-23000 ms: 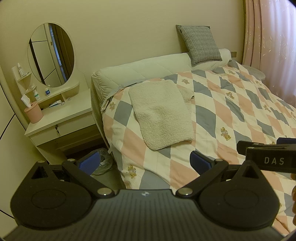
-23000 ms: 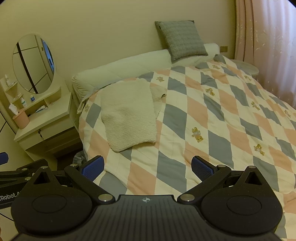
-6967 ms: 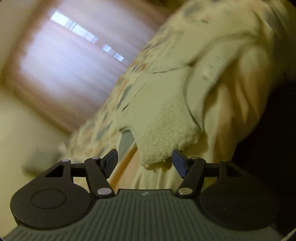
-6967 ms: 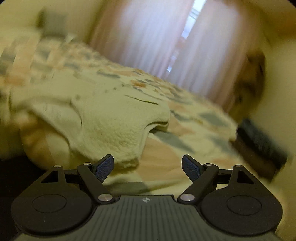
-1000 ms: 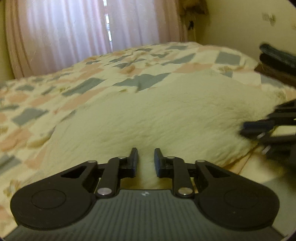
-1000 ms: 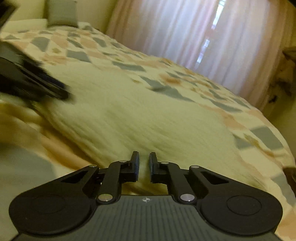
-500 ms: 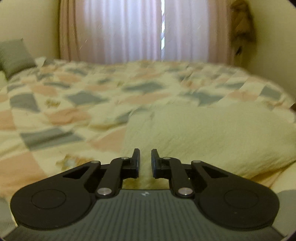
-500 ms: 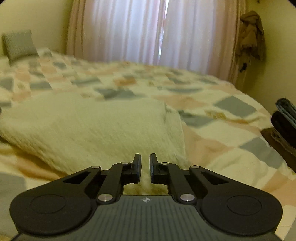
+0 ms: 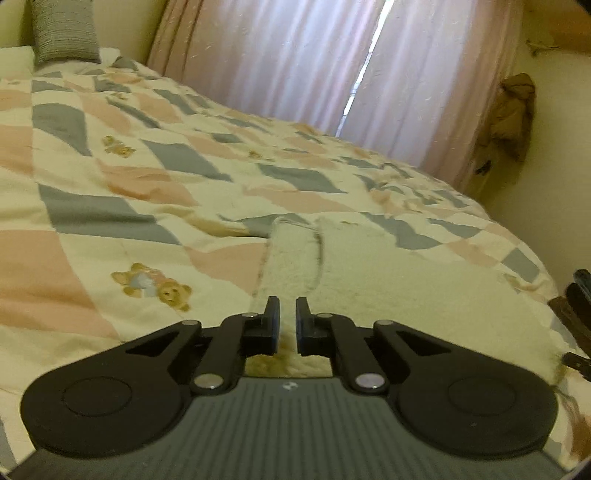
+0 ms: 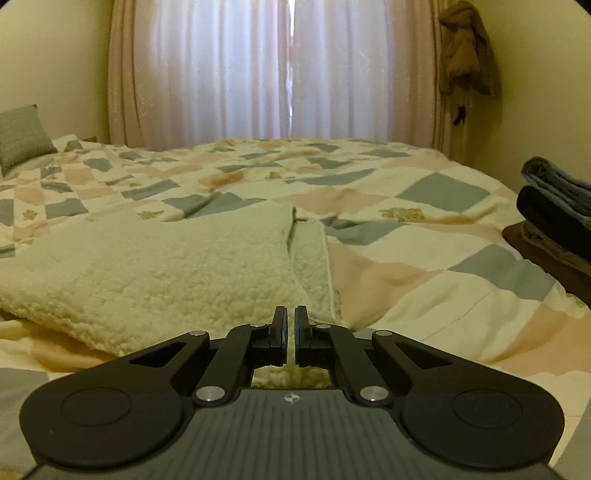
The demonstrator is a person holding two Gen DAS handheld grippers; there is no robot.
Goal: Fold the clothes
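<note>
A cream fleece garment (image 9: 406,288) lies folded on the checked quilt (image 9: 110,206) near the bed's near edge, a narrow strip of a lower layer showing along its side. My left gripper (image 9: 287,314) sits at the garment's near edge with its fingers almost together and fleece between them. In the right wrist view the same fleece garment (image 10: 166,266) spreads to the left, and my right gripper (image 10: 290,317) is shut on its near corner, with pile showing under the fingers.
The quilt (image 10: 443,192) covers the whole bed. A stack of folded dark clothes (image 10: 554,214) sits at the right edge. Pink curtains (image 10: 258,74) hang behind, a grey cushion (image 9: 64,29) is at the head, and a brown garment (image 10: 469,48) hangs on the wall.
Both cameras have swung and steadied over the last second. The fleece now lies flat in a folded shape. Both pairs of fingers stayed close together on its near edge.
</note>
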